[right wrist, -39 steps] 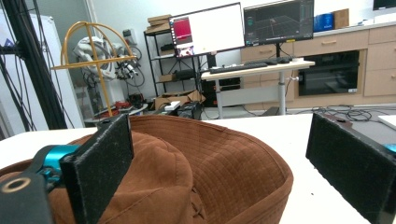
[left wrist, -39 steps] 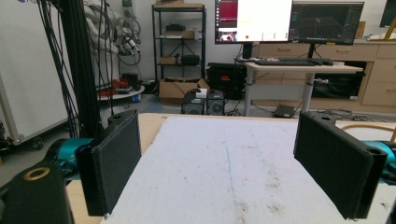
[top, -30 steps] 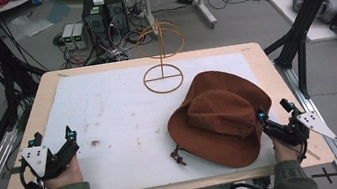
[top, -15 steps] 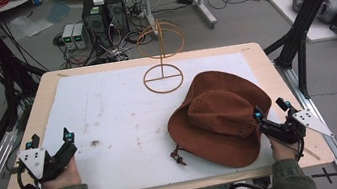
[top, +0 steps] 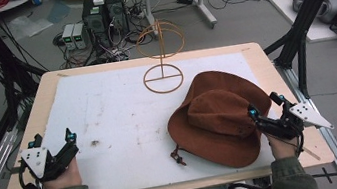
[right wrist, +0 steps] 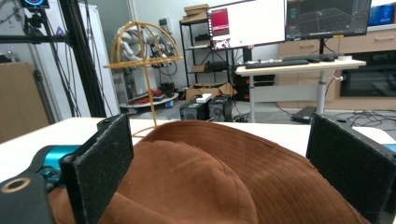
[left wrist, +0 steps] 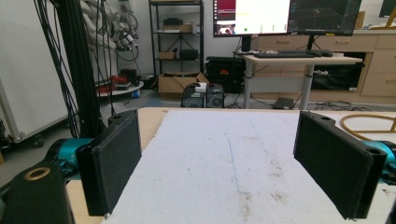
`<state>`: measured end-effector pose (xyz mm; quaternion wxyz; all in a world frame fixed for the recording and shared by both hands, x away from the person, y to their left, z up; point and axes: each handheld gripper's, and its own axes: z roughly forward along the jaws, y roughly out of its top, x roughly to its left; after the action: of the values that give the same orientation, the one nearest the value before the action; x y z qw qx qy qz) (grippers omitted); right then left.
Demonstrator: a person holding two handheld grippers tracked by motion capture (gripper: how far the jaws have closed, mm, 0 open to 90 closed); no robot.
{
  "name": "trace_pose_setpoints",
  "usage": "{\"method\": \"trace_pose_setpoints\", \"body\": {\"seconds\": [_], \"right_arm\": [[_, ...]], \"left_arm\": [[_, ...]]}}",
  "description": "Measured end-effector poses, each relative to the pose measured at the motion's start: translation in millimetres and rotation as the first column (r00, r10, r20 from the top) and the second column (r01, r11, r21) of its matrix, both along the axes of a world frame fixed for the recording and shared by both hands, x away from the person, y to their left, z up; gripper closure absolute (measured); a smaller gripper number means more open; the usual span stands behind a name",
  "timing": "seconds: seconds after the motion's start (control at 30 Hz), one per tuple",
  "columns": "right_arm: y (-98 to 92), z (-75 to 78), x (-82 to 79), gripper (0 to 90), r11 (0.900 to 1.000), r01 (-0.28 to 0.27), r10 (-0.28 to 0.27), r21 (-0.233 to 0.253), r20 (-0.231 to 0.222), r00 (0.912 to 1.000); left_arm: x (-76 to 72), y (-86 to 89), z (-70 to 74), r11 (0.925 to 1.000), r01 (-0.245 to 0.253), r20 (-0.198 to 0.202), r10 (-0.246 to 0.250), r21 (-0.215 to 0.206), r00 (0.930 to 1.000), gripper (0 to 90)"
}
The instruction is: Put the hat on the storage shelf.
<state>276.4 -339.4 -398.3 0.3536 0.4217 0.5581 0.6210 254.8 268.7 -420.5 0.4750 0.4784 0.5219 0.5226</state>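
A brown brimmed hat (top: 220, 117) lies on the white mat at the right side of the table, and it spreads below my jaws in the right gripper view (right wrist: 224, 186). A gold wire hat stand (top: 161, 55) rises at the table's far middle, also seen behind the hat (right wrist: 140, 65). My right gripper (top: 265, 105) is open at the hat's right brim, its jaws wide apart over the cloth. At the front left, my left gripper (top: 53, 139) rests open over bare mat with nothing between its jaws.
The white mat (top: 119, 117) covers most of the wooden table (top: 33, 114). Black frame posts (top: 305, 8) flank the table. Computers and cables (top: 99, 19) sit on the floor behind. A desk with monitors (left wrist: 285, 56) stands farther back.
My right gripper has edged left toward the hat's brim. The left gripper has hardly moved, and the hat lies where it was.
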Motion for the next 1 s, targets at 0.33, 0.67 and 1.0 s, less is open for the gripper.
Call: {"method": "trace_pose_setpoints", "body": {"seconds": [0.33,0.67,1.0], "right_arm": [[-0.2,18.3,2.7,7.0,0.996,-0.061,0.057,-0.064,-0.061,0.9965],[9.3,13.5,20.8,7.1,0.889,-0.321,0.184,-0.327,-0.387,0.9033],[14.9,-0.4,25.4,7.2,0.774,-0.405,0.126,-0.486,-0.510,0.8511]], "left_arm": [[1.2,2.4,-1.1,0.9999,0.003,-0.006,-0.003,-0.011,1.0000,15.3],[2.0,3.8,-1.9,0.9999,0.009,-0.016,-0.009,-0.013,0.9998,15.4],[1.5,7.5,-2.4,0.9995,0.001,-0.019,-0.002,-0.033,0.9998,15.5]]}}
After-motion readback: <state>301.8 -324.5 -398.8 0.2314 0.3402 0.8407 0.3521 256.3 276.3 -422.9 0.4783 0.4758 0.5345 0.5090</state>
